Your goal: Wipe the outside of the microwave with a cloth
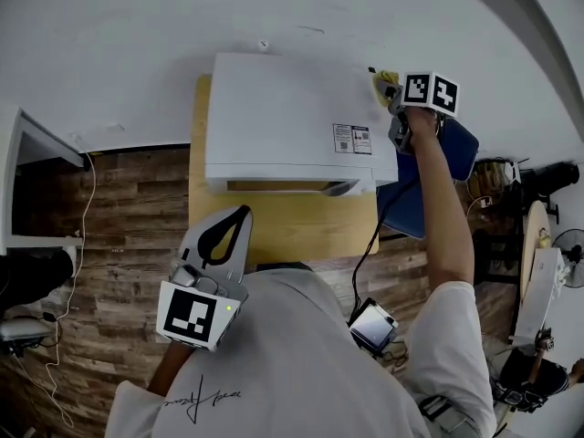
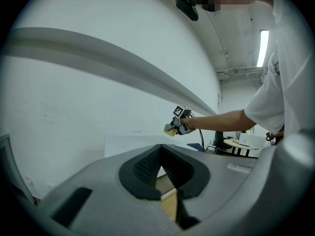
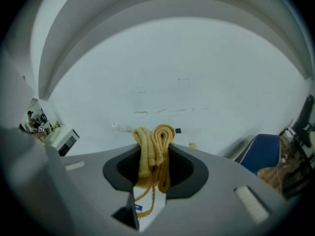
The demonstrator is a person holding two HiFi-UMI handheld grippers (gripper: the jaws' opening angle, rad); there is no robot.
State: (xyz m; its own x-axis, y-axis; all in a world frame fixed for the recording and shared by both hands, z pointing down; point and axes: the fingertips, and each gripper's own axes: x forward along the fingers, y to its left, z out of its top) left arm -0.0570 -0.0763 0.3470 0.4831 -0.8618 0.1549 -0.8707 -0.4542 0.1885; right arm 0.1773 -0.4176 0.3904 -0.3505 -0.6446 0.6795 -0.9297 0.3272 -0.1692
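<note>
The white microwave (image 1: 292, 130) stands on a wooden table (image 1: 301, 231) against the wall, seen from above. My right gripper (image 1: 392, 97) reaches to the microwave's far right top corner and is shut on a folded yellow cloth (image 1: 385, 82). In the right gripper view the cloth (image 3: 155, 149) sticks up between the jaws, a loose thread hanging below it. My left gripper (image 1: 239, 215) is held back near my body, in front of the table, jaws closed on nothing. From the left gripper view I see the microwave's top (image 2: 133, 144) and the right gripper (image 2: 178, 124) with the cloth (image 2: 169, 130).
A blue chair (image 1: 452, 167) stands right of the table, under my right arm. A white cabinet (image 1: 27, 181) is at the left with cables on the wood floor. A small device (image 1: 372, 327) hangs at my waist on a black cable.
</note>
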